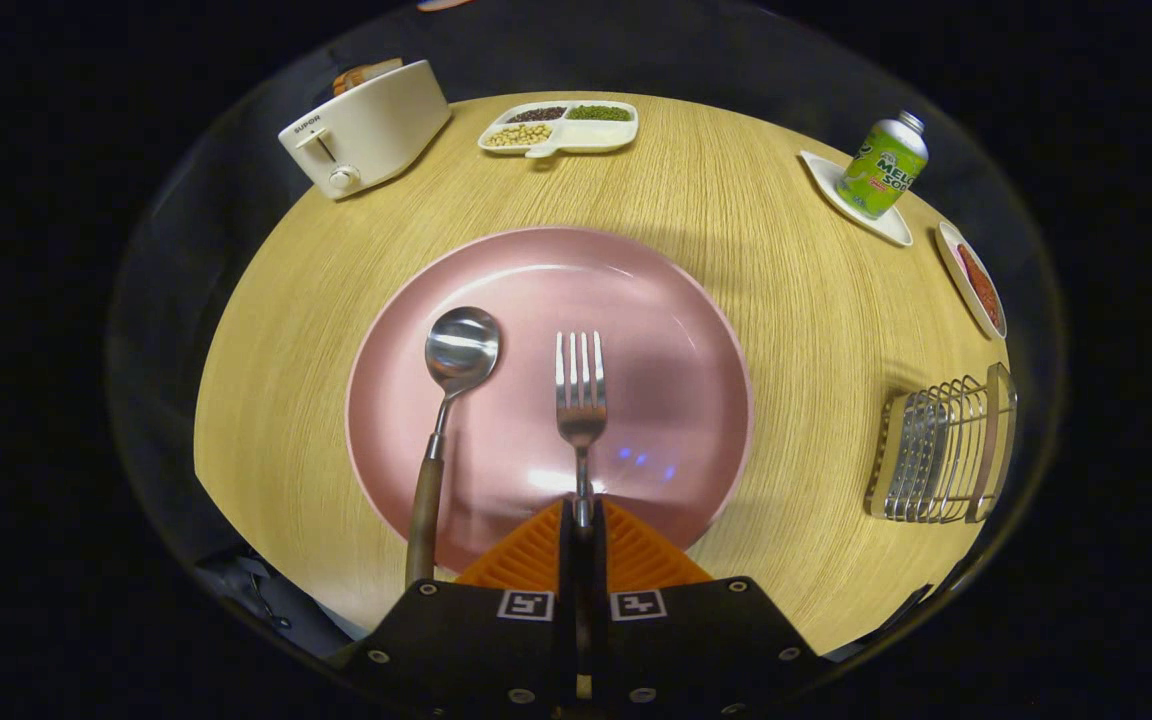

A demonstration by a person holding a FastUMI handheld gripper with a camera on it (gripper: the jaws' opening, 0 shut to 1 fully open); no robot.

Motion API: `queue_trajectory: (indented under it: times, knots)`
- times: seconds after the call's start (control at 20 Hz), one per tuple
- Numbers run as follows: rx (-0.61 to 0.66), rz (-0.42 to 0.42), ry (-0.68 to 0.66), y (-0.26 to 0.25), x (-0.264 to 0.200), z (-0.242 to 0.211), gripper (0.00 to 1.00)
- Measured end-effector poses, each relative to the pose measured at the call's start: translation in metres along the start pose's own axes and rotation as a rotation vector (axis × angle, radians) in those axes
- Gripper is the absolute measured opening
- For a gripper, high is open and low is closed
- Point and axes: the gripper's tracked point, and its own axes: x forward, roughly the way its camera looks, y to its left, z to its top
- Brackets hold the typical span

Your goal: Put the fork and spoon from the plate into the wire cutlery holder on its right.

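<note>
Closed to a thin slit, the hand-held gripper (582, 520) has both fingers pressed on the handle of the fork (581, 400), which runs straight out from between them; the handle passes down into the gap and the tines point directly ahead, away from the camera. So the fork's long axis lies in line with the fingers, and it sits over the near half of the pink plate (636, 290) on the tabletop (796, 320). Whether the fork is already lifted clear of the plate or only pinched against it I cannot tell.

Just left of the fingers lies the spoon (441, 420), nearly parallel to the fork, bowl on the plate and wooden handle reaching back over the near rim toward the gripper's left side.

Well apart to the right of the plate stands the wire cutlery holder (941, 450), near the tabletop's edge. By my judgement the coming move is a carry sideways to the right, and the fork would have to be tipped from lying to upright to drop in between the wires
</note>
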Motion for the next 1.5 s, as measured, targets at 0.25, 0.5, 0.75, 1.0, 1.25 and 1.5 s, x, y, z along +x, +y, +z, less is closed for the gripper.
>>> queue_trajectory:
  times: [0.25,0.5,0.75,1.0,1.25,1.5]
  knots:
    - [0.012,0.027,-0.128,-0.006,-0.026,0.022,0.05]
    - [0.029,-0.007,-0.262,-0.038,-0.07,0.039,0.05]
    - [0.066,-0.059,-0.365,-0.083,-0.118,0.045,0.05]
    - [0.104,-0.14,-0.389,-0.144,-0.149,0.039,0.05]
    - [0.141,-0.204,-0.319,-0.194,-0.162,0.024,0.05]
    - [0.167,-0.209,-0.213,-0.214,-0.151,0.003,0.05]
